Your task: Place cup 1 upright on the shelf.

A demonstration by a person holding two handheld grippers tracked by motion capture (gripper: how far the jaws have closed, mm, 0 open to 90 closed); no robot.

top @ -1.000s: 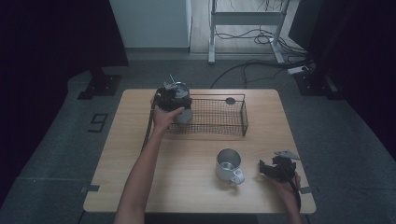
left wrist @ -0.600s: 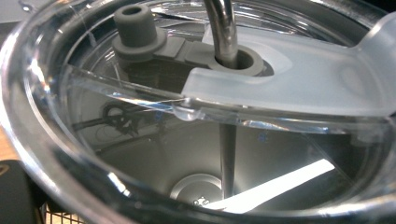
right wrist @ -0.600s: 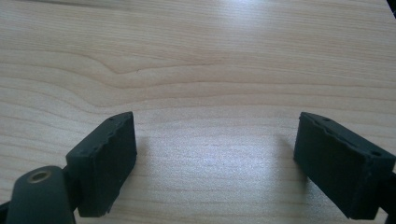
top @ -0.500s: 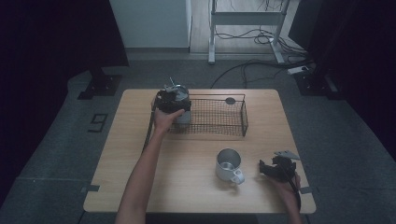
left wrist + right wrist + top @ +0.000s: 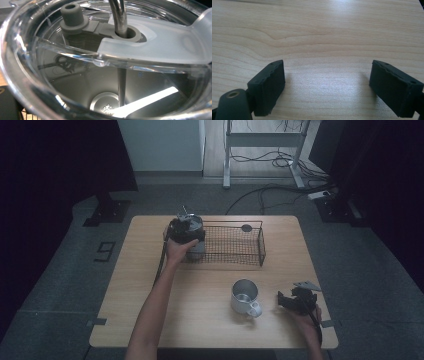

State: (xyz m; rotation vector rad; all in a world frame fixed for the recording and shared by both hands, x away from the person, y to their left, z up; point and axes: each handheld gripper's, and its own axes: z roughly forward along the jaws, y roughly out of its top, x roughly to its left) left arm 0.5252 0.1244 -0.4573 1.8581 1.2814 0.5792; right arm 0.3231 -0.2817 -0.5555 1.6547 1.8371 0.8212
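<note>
A dark room with grey carpet and trailing cables surrounds the pale wooden worktop (image 5: 150,285) at the middle of the high view. We have the left gripper (image 5: 185,231) at the upper left of the worktop, against the steel tumbler with a clear plastic lid and metal straw (image 5: 194,236), which stands at the left end of the black wire basket (image 5: 245,257); whether it is inside the wire wall or just beside it we cannot tell. In the left gripper view the lid (image 5: 150,47) and its grey rubber stopper (image 5: 72,15) sit very close to the camera, so we cannot tell whether those fingers are clamped on the tumbler or merely around it. To set it down well, we judge, we should keep it upright, mind the straw, and clear the basket's rim before lowering. The right gripper (image 5: 295,302) rests at the lower right, its fingers (image 5: 268,87) apart with only bare wood between them. The silver metal mug with a handle (image 5: 245,297) stands just left of it, near the front edge. The basket's right half and the worktop's left side offer open room.
</note>
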